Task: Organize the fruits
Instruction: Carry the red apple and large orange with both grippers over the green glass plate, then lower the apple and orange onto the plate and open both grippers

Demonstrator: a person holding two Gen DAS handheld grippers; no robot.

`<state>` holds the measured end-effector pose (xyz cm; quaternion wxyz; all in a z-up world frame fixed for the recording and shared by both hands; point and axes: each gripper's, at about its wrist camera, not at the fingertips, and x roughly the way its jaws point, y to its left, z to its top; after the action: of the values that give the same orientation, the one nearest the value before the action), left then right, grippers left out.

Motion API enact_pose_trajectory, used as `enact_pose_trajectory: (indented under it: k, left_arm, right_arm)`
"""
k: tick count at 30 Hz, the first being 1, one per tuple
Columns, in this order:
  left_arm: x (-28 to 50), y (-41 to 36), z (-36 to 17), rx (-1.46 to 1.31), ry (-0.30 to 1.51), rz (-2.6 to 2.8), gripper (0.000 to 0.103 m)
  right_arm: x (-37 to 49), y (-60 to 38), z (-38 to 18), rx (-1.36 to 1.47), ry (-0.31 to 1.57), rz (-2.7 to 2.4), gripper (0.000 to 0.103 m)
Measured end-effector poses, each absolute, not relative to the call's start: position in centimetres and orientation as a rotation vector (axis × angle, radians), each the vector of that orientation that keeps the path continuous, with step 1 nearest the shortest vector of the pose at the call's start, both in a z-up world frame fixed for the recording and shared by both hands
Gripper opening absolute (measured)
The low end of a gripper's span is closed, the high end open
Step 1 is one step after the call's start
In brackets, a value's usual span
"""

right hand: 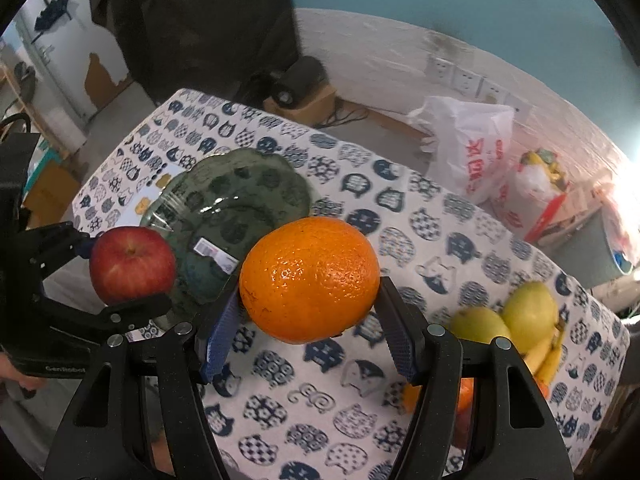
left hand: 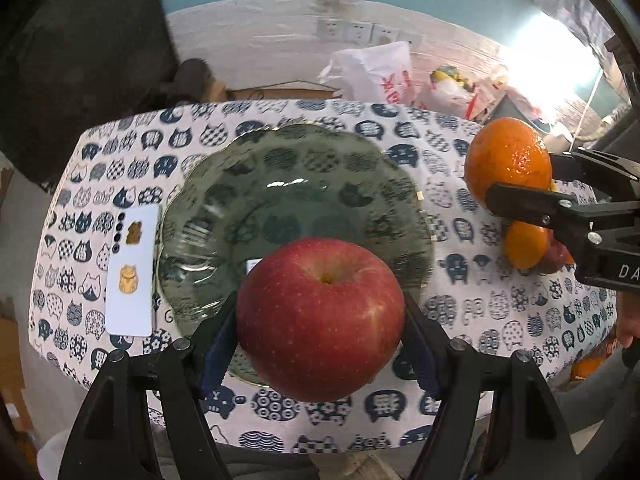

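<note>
My left gripper (left hand: 322, 320) is shut on a red apple (left hand: 320, 318), held above the near rim of a green glass plate (left hand: 280, 184) on the cat-print tablecloth. In the right wrist view the same apple (right hand: 132, 264) hangs at the left, over the plate (right hand: 240, 200). My right gripper (right hand: 310, 300) is shut on a large orange (right hand: 310, 280), to the right of the plate and above the cloth. The left wrist view shows that orange (left hand: 508, 160) at the right edge, clamped in the right gripper (left hand: 520, 184).
A white phone (left hand: 132, 272) with gold stickers lies left of the plate. Green pears (right hand: 508, 316), bananas (right hand: 548, 356) and more oranges (left hand: 524, 244) are piled at the table's right end. White plastic bags (right hand: 472, 148) and boxes stand behind the table, by the wall.
</note>
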<state>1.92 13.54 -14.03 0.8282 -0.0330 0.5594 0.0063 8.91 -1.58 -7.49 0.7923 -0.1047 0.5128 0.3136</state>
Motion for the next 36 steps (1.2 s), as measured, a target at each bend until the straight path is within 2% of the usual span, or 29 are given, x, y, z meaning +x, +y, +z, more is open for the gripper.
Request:
enact_pose_trajectory:
  k: [9, 23, 29, 31, 36]
  left_arm:
    - [2.4, 15.9, -17.1, -0.154, 1.27, 0.018, 0.076]
    - [3.0, 16.7, -21.1, -0.151, 1.405, 0.06, 0.076]
    - [3.0, 16.5, -20.5, -0.133, 1.39, 0.074, 0.077]
    - [3.0, 16.6, -19.9, -0.136, 1.374, 0.073, 0.081]
    - [2.5, 17.3, -19.0, -0.125, 1.356, 0.096, 0.082]
  right_arm:
    - [8.9, 2.9, -10.1, -0.265, 1.158, 0.738, 0.066]
    - [8.8, 4.6, -13.6, -0.303, 1.241, 0.761, 0.066]
    - [8.6, 5.2, -14.2, -0.324, 1.247, 0.78, 0.066]
    - [8.4, 5.4, -14.1, -0.333, 1.234, 0.78, 0.066]
    - [8.4, 5.4, -14.2, -0.328, 1.236, 0.782, 0.066]
